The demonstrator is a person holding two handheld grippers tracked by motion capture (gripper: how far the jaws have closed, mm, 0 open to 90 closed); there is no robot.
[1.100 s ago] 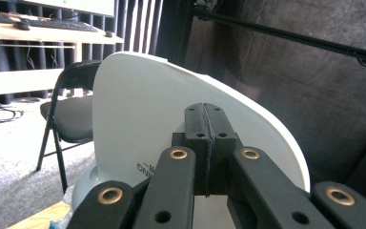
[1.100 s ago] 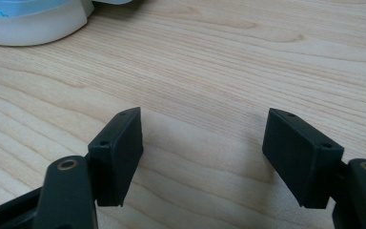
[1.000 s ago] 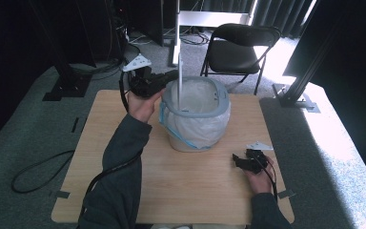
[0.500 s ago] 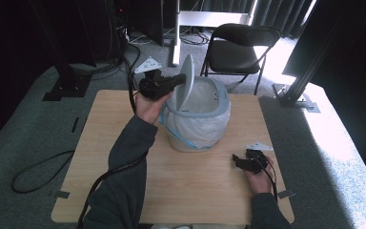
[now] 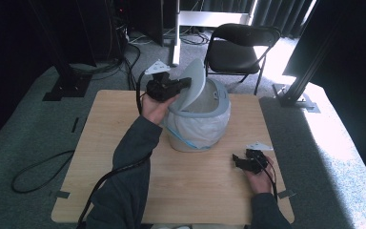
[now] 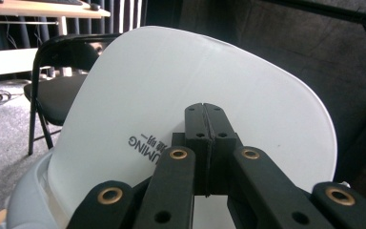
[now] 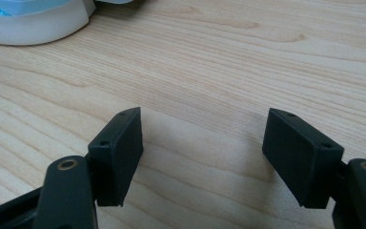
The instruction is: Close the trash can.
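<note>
A white bin (image 5: 198,129) lined with a pale bag stands at the middle of the wooden table (image 5: 119,129). Its white lid (image 5: 196,85) is raised and slants over the bin's mouth. My left gripper (image 5: 187,83) is at the lid's left face, held above the bin's rim. In the left gripper view the jaws are shut tip to tip, with the left gripper (image 6: 204,109) against the lid (image 6: 171,86) and nothing visible between them. My right gripper (image 5: 238,160) rests low over the table's right front. The right gripper (image 7: 202,138) is open, with bare wood between its pads.
A black folding chair (image 5: 240,47) stands behind the table, also seen past the lid (image 6: 52,90). The bin's base (image 7: 33,24) lies ahead and left of the right gripper. Cables trail on the grey carpet (image 5: 43,167) at the left.
The lid has tipped from nearly upright to a slant over the bin. My left gripper moved slightly right and down with it. The right gripper has not moved.
</note>
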